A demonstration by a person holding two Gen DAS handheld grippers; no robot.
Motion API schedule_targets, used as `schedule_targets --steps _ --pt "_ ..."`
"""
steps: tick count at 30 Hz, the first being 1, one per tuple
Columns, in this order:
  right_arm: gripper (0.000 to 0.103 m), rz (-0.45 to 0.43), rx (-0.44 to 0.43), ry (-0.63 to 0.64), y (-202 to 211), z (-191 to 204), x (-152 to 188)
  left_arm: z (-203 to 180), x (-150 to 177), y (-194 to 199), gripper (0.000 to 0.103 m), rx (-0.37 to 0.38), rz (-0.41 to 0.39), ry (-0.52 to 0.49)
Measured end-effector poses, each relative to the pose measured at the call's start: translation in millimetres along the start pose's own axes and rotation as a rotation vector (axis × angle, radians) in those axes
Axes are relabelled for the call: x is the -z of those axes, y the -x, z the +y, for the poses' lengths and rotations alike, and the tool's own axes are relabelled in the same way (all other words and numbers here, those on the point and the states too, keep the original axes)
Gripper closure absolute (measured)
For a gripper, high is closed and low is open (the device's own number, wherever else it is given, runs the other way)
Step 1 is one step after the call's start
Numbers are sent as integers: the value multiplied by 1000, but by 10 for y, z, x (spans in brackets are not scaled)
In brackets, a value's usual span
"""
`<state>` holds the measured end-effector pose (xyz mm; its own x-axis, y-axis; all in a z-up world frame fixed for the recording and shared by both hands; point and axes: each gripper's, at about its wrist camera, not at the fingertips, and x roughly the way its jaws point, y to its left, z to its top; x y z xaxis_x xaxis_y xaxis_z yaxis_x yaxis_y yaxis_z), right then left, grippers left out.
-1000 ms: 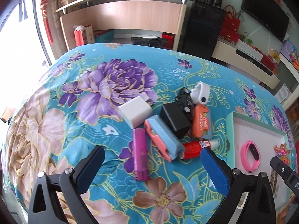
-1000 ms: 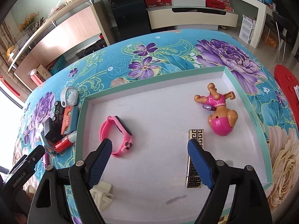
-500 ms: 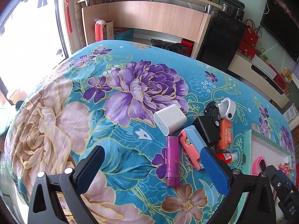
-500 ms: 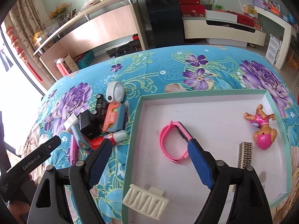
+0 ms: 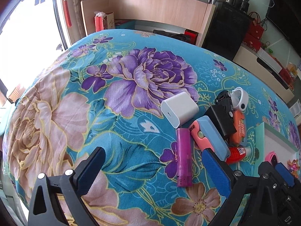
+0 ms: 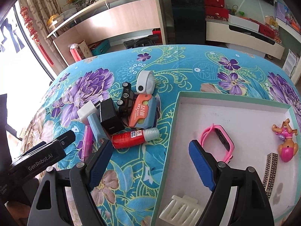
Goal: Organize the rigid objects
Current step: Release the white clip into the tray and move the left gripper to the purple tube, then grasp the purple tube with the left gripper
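Both grippers, left gripper (image 5: 153, 169) and right gripper (image 6: 150, 162), hang wide open, holding nothing. The red plastic glue bottle with white cap (image 6: 134, 138) lies flat on the floral tablecloth (image 6: 188, 66), at the right gripper's 11 o'clock, cap pointing 3 o'clock toward the white tray (image 6: 172, 131).

Counter covered by a teal floral cloth (image 5: 131, 94) with purple and beige blooms. Behind it, a long wooden sideboard (image 6: 120, 18) with a raised shelf carrying clutter and yellow flowers. A tall black cabinet (image 6: 186, 15) stands beside it, with red boxes (image 6: 214, 3) and a low cream unit (image 6: 244, 33) further along. Bright daylight enters through a window (image 5: 22, 18); red hanging ornament (image 6: 35, 35) at its edge
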<state>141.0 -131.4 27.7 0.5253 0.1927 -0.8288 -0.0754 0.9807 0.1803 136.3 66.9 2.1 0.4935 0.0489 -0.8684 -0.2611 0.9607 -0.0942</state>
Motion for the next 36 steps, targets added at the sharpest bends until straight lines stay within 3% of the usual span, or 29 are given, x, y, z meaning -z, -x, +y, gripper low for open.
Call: schedule_targets --steps 10,13,16,20,26,36 --pt "19 8 0 1 -45 5 0 -191 83 -336 0 -84 55 -85" --pt "19 9 2 0 -53 1 0 -215 68 -367 1 -91 32 -99" --pt "19 8 1 -1 -56 2 -1 -218 55 -341 13 -72 16 -100" --pt "19 5 -2 8 -62 24 -2 -232 40 -265 50 -28 1 -107" --pt "20 8 -1 18 -90 55 -6 -281 43 -241 78 20 2 -128" --pt "20 -15 -15 56 -122 192 -34 -122 18 -165 82 38 -4 -75"
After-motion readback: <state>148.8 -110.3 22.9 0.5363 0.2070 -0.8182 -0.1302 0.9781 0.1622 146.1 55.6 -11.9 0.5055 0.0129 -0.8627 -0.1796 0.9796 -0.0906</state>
